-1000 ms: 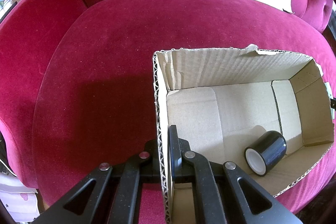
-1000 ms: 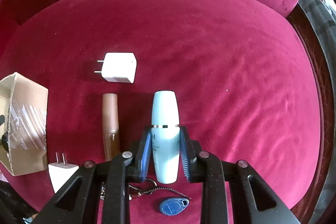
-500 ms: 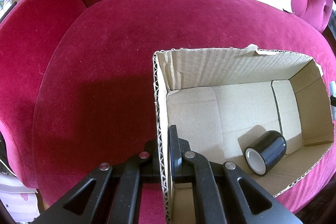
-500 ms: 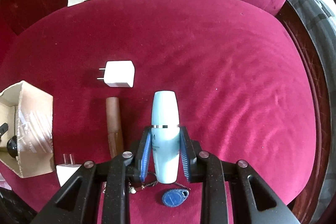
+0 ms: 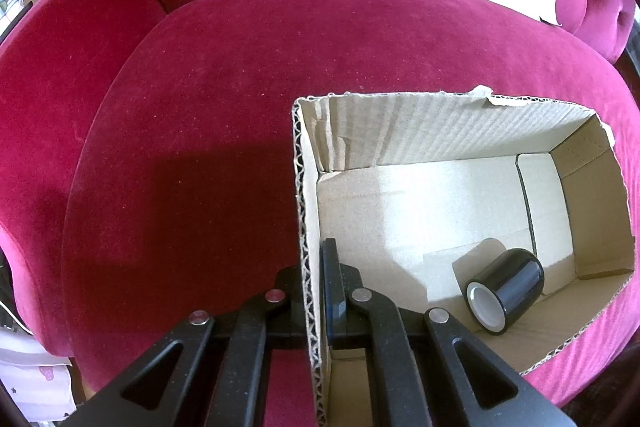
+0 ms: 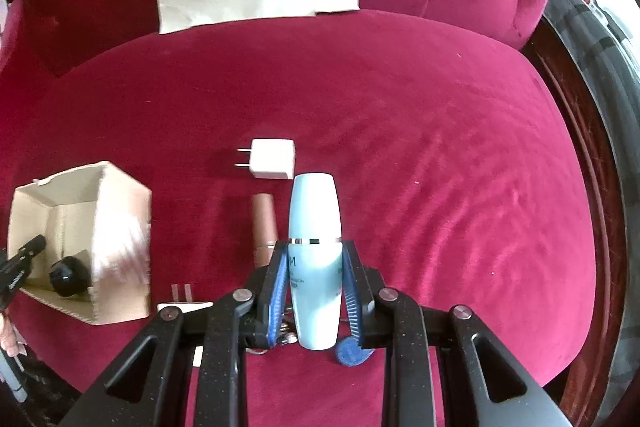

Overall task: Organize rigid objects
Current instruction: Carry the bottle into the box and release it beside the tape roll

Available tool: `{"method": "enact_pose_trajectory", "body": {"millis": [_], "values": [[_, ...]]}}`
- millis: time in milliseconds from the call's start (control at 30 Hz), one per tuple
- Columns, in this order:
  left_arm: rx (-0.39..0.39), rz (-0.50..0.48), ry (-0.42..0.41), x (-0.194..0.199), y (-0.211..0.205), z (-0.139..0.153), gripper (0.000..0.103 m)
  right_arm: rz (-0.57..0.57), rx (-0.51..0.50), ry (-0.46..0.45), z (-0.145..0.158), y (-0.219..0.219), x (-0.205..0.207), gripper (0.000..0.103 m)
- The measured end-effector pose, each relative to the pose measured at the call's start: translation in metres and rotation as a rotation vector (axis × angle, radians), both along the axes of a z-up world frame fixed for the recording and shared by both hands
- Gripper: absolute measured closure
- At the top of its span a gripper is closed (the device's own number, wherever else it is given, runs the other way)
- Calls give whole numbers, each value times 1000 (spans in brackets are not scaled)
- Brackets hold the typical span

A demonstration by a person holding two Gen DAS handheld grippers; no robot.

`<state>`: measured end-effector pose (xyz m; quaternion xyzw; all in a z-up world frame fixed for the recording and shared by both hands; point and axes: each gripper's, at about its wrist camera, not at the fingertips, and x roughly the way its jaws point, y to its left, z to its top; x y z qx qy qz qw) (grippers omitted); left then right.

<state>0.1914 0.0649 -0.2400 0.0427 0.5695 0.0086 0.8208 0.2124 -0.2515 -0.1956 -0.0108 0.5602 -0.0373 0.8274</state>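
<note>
Lifted off the red sofa seat point(image 6: 400, 131), the pale blue bottle point(image 6: 315, 227) now rides higher and nearer the box point(image 6: 120, 227).

Right gripper point(image 6: 314, 291) clenches the bottle between its blue pads; a white plug point(image 6: 272, 159) and brown tube point(image 6: 264, 223) lie behind it. Left gripper point(image 5: 314, 291) pinches the box's left wall point(image 5: 304, 227); a black roll point(image 5: 508, 287) lies inside near the front right corner.

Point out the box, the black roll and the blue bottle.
box point(image 5: 400, 123): left wrist view, far inner wall.
black roll point(image 5: 516, 277): left wrist view, curved side.
blue bottle point(image 6: 315, 211): right wrist view, cap.
</note>
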Motion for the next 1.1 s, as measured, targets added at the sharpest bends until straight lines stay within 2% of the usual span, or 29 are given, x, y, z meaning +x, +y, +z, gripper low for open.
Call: {"method": "enact_pose_trajectory", "body": {"millis": [600, 1100], "values": [[5, -3, 0, 1, -2, 0, 99, 141, 49, -64, 42, 69, 4, 76], [9, -6, -1, -1, -1, 1, 99, 243, 87, -64, 40, 125, 4, 76]]}}
